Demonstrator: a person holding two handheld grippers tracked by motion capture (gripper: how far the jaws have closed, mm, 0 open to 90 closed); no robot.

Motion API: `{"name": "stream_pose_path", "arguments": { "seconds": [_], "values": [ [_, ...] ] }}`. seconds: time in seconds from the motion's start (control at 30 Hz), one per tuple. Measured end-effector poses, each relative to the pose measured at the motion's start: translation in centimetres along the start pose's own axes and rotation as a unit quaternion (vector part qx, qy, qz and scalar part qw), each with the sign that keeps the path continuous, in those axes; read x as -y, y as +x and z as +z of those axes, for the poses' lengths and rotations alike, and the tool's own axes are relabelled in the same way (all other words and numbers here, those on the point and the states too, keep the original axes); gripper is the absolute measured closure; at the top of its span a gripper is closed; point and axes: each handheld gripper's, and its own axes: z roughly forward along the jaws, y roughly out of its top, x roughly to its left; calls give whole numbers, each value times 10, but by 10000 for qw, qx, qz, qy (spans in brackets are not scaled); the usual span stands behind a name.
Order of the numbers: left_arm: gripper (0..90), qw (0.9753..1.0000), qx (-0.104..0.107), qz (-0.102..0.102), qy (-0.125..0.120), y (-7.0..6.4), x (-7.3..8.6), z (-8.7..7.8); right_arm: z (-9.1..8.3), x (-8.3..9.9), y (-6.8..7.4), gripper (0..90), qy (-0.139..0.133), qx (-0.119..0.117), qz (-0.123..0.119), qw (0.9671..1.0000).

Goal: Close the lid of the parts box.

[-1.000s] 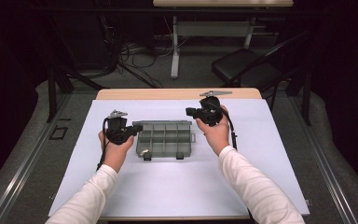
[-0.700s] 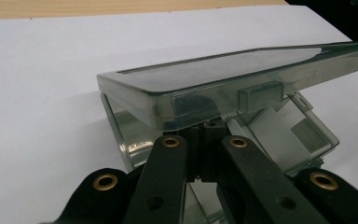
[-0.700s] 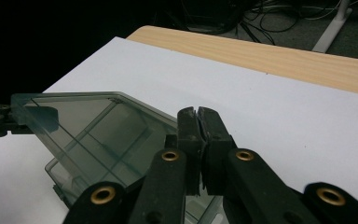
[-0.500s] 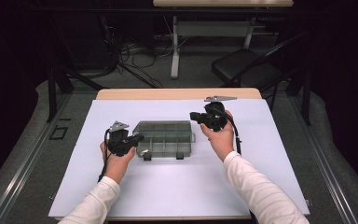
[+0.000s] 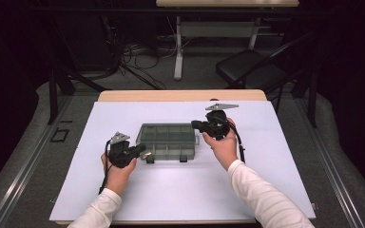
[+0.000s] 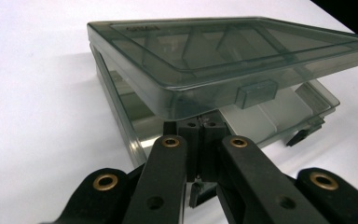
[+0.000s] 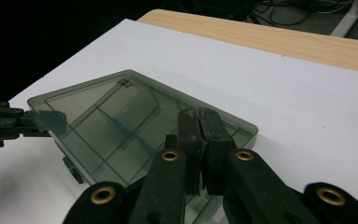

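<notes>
High view: your left gripper (image 5: 140, 153) meets the box (image 5: 167, 140) at its near-left corner; the right gripper (image 5: 197, 125) is at its right edge, mid-table (image 5: 285, 156). Left gripper view: jaws pinched together under the raised lid (image 6: 223, 60). Right gripper view: jaws closed over the lid, grip unclear.

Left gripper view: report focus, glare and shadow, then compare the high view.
Left gripper view: the jaws are soft, the smoky box sharper, pale glare on its lid, soft shadow on the white sheet. High view: sharp, evenly lit table, dark surroundings.

Bare white mat (image 5: 180, 190) all round the compartment box (image 5: 167, 139), nothing nearby.
</notes>
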Motion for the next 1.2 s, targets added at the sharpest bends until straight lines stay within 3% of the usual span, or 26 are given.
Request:
{"name": "stream_pose_path", "arguments": {
  "seconds": [0.43, 0.6, 0.83, 1.2],
  "values": [
    [900, 9998, -61, 133, 126, -5, 9, -3, 6, 19, 12, 882, 171, -167, -119, 9996],
    [900, 9997, 7, 166, 179, -6, 11, -8, 6, 28, 14, 883, 214, -226, -107, 9995],
    [900, 9999, 43, 100, 122, -7, 14, -14, 8, 39, 20, 883, 317, -286, -192, 9989],
    [900, 9999, 18, 24, 125, -4, 17, -19, 11, 44, 21, 882, 322, -376, -110, 9987]
  ]
}}
